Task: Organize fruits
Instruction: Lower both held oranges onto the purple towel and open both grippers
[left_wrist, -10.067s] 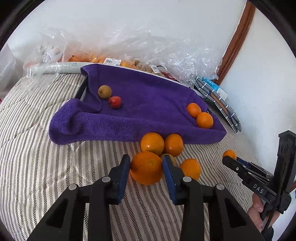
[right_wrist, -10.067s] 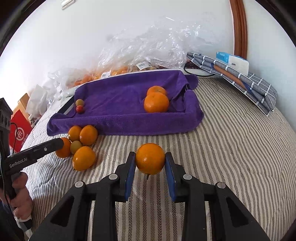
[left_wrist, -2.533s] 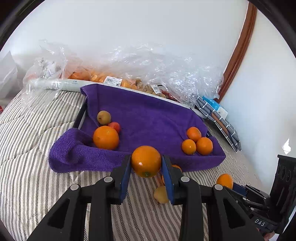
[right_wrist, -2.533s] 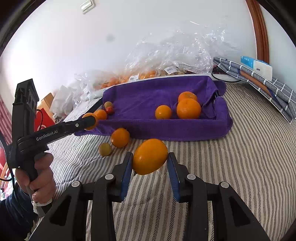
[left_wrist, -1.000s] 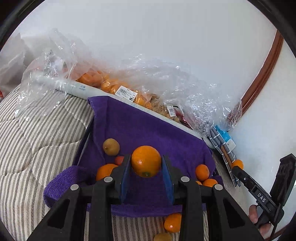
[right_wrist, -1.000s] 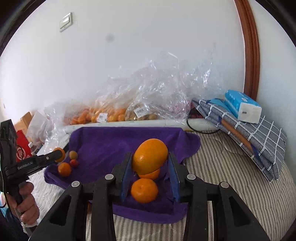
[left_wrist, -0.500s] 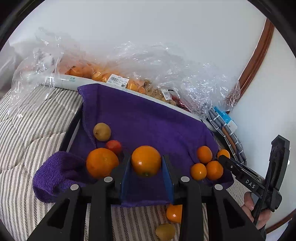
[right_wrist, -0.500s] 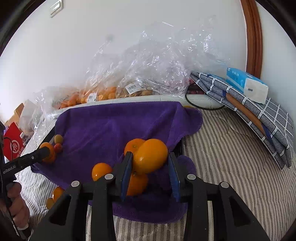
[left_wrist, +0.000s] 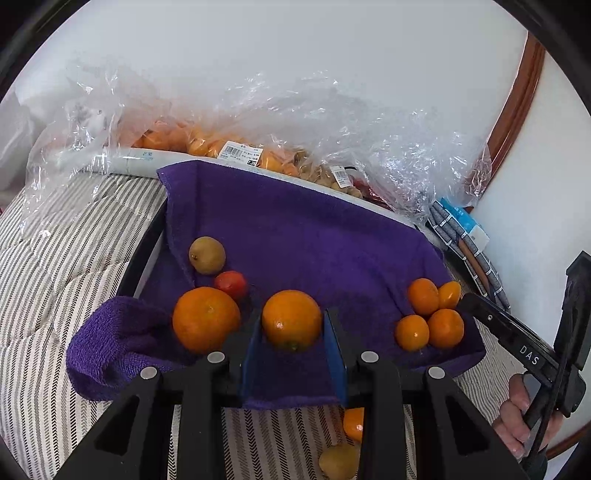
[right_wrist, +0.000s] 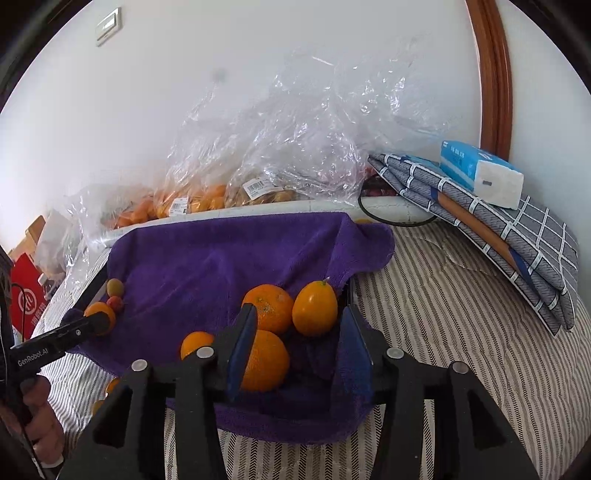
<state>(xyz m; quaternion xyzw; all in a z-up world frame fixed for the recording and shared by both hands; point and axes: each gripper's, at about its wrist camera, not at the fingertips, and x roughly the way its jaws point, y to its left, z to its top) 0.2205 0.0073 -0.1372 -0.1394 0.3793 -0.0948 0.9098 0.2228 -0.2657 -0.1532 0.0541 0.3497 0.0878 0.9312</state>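
A purple towel (left_wrist: 303, 236) lines a tray on the striped bed. My left gripper (left_wrist: 291, 326) is open, its jaws slightly apart from an orange (left_wrist: 291, 319) resting on the towel's front edge, beside a bigger orange (left_wrist: 206, 319), a small red fruit (left_wrist: 231, 284) and a brownish fruit (left_wrist: 207, 254). My right gripper (right_wrist: 299, 328) is open over the towel's right end; a yellow-orange oval fruit (right_wrist: 314, 308) lies free between its jaws, next to three oranges (right_wrist: 267, 302).
Clear plastic bags of fruit (left_wrist: 236, 147) lie along the wall behind the tray. An orange (left_wrist: 352, 422) and a yellowish fruit (left_wrist: 338, 461) lie on the bed in front of the towel. Folded checked cloth (right_wrist: 498, 236) with a tissue pack (right_wrist: 480, 173) lies at the right.
Both grippers have lowered to the towel and opened. The left let go of its orange at the front left; the right let go of the oval fruit by the right-hand oranges.
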